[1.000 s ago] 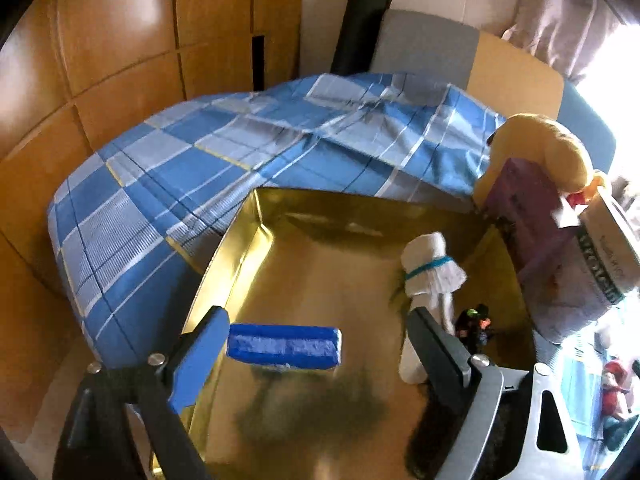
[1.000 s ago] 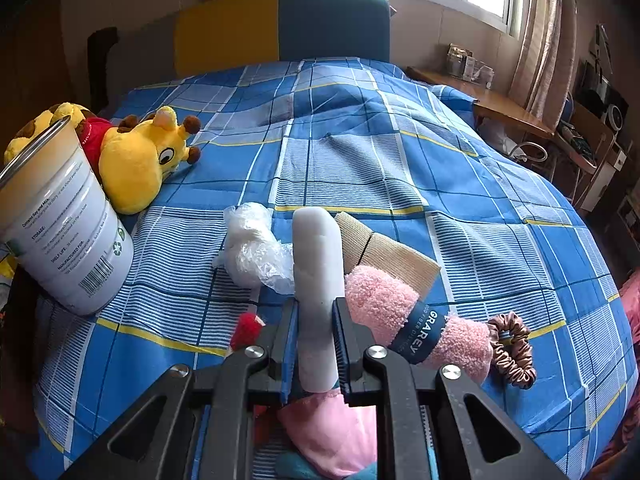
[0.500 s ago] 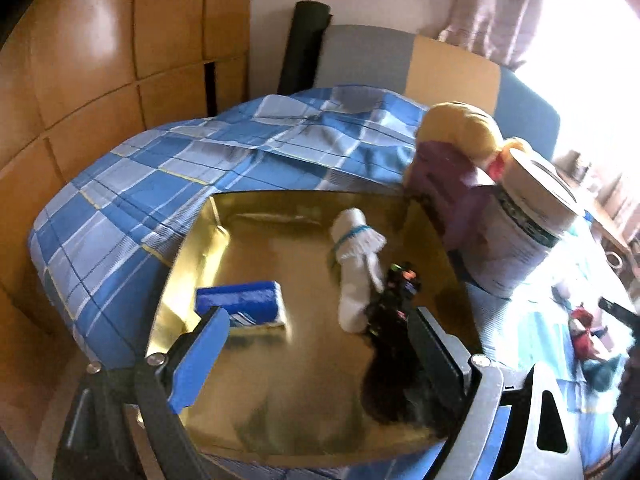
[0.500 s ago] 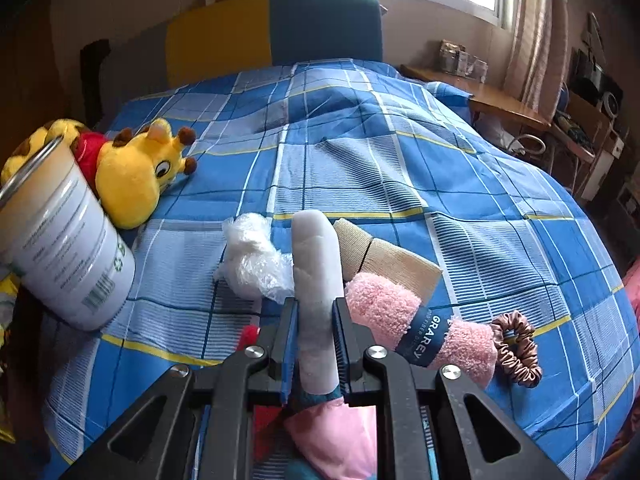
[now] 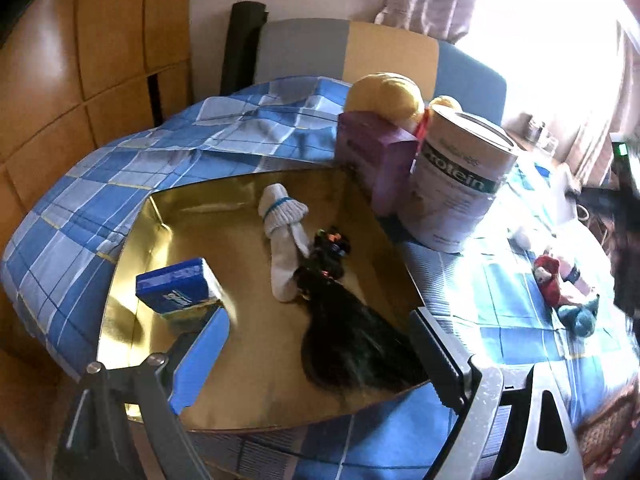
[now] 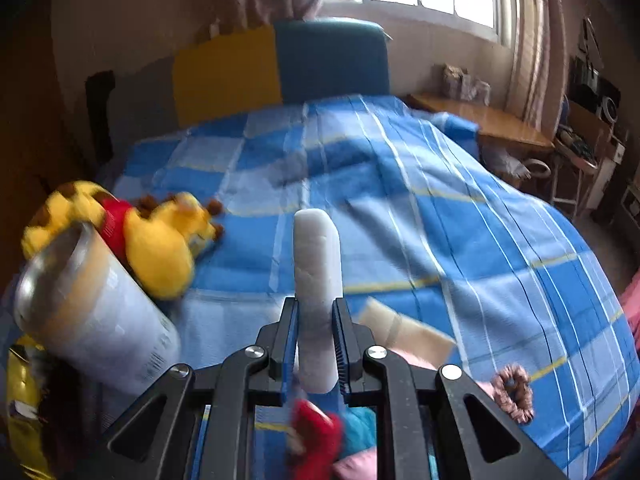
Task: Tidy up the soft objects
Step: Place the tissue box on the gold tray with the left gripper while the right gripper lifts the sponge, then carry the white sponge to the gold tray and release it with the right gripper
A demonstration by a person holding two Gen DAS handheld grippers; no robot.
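My left gripper [image 5: 316,344] hung tilted down over the near edge of the gold tray [image 5: 132,248], its jaws spread wide with nothing between them. My right gripper [image 6: 316,344] also pointed downward, jaws pinched close on a white roll [image 6: 317,276] that stood up between the pads, clear of the bed [image 6: 460,240].

The tray looked shiny and foil-like, with folded corners. Inside it lay a rolled white sock [image 5: 282,236] with a thin blue band, a dark hairpiece [image 5: 348,340] tied with small bright clips, and a blue rectangular packet [image 5: 178,290]; its print was too blurred to read. Just beside the tray's far corner stood a purple box [image 5: 374,156] and a round tin [image 5: 460,188] with a metal rim, the label reading "rotein" as far as I could see. A yellow plush giraffe [image 6: 164,240] with a red scarf lay behind the tin.

The bed cover was blue checked cloth with yellow lines. Near the right gripper were a tan folded cloth [image 6: 400,324], a brown ruffled scrunchie [image 6: 514,392] and a red fuzzy item [image 6: 316,428] next to a teal one [image 6: 358,426], all motion-blurred.
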